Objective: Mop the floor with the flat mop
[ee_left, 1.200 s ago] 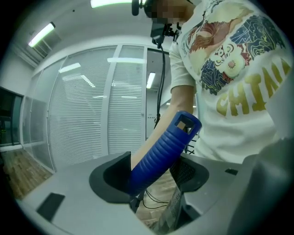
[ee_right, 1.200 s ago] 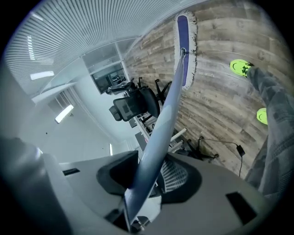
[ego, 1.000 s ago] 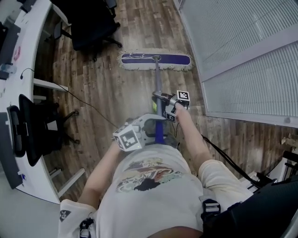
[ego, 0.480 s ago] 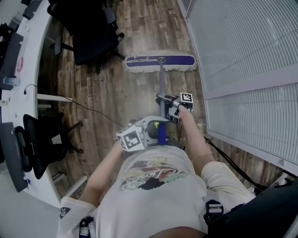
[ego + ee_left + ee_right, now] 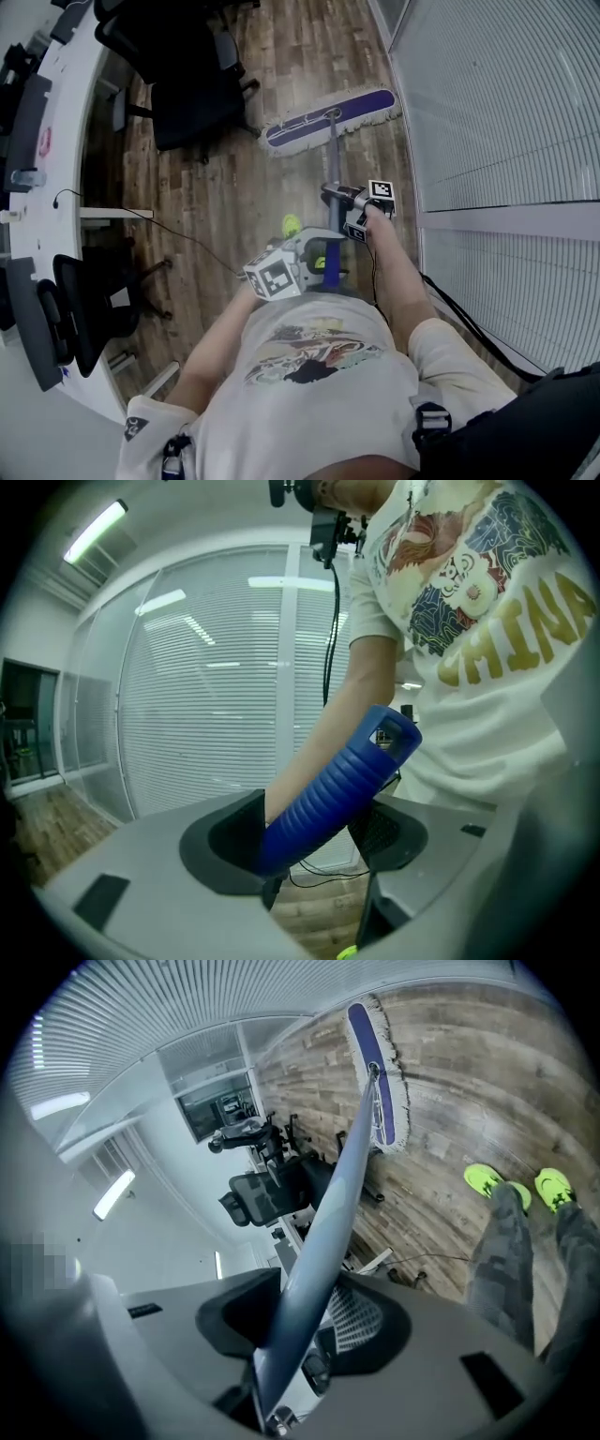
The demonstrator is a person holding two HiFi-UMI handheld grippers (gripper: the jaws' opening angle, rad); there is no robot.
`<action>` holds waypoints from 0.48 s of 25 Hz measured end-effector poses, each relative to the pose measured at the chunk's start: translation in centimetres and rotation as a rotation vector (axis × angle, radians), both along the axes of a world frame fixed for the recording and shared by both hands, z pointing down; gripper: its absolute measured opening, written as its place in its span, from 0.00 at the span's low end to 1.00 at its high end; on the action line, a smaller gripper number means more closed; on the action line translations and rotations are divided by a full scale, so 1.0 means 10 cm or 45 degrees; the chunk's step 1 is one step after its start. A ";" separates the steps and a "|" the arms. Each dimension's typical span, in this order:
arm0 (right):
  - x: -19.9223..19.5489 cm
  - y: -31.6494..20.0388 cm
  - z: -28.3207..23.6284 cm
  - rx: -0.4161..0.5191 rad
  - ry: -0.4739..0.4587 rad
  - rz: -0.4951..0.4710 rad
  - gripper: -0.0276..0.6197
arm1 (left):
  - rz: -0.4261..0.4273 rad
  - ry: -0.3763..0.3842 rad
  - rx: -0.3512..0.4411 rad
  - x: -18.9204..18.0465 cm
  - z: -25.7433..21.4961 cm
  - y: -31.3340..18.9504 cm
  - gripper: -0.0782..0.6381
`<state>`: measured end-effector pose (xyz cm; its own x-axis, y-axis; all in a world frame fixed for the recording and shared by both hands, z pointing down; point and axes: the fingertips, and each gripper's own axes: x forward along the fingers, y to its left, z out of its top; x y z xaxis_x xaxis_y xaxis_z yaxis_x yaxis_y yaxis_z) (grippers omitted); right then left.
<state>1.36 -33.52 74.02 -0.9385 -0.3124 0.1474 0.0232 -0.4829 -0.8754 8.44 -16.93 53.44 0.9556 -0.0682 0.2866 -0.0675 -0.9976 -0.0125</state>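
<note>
The left tongs (image 5: 314, 832) clamped the blue ribbed mop grip (image 5: 330, 785), and the right tongs (image 5: 305, 1321) clamped the grey metal pole (image 5: 342, 1185). The purple fringed flat mop head (image 5: 328, 120) lay slanted on the wooden floor (image 5: 216, 187) near a black office chair (image 5: 192, 89); a wide sweep could snag its base.

Blue mop grip (image 5: 330, 785), lower end behind left claw (image 5: 314, 846)

1. Mop head (image 5: 328, 120) — flat, purple, pale-fringed, lying skewed well ahead of the right gripper (image 5: 337, 200).
2. Grey pole (image 5: 332, 155) slants back, clamped in that gripper's jaws.
3. Ribbed blue grip (image 5: 328, 785) — clamped in the left gripper (image 5: 322, 261).
</note>
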 end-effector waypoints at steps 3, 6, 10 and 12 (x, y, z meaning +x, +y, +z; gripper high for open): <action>-0.12 -0.44 0.04 0.006 -0.011 0.034 0.29 | 0.008 0.015 0.002 -0.13 0.05 -0.41 0.46; -0.23 -0.87 0.05 -0.010 -0.006 0.071 0.29 | 0.028 0.030 -0.011 -0.25 0.06 -0.84 0.46; -0.39 -1.57 -0.02 -0.028 -0.018 0.124 0.28 | 0.068 0.046 -0.025 -0.44 -0.02 -1.54 0.46; -0.51 -1.94 -0.04 -0.021 -0.029 0.140 0.28 | 0.093 0.050 -0.027 -0.58 -0.06 -1.91 0.46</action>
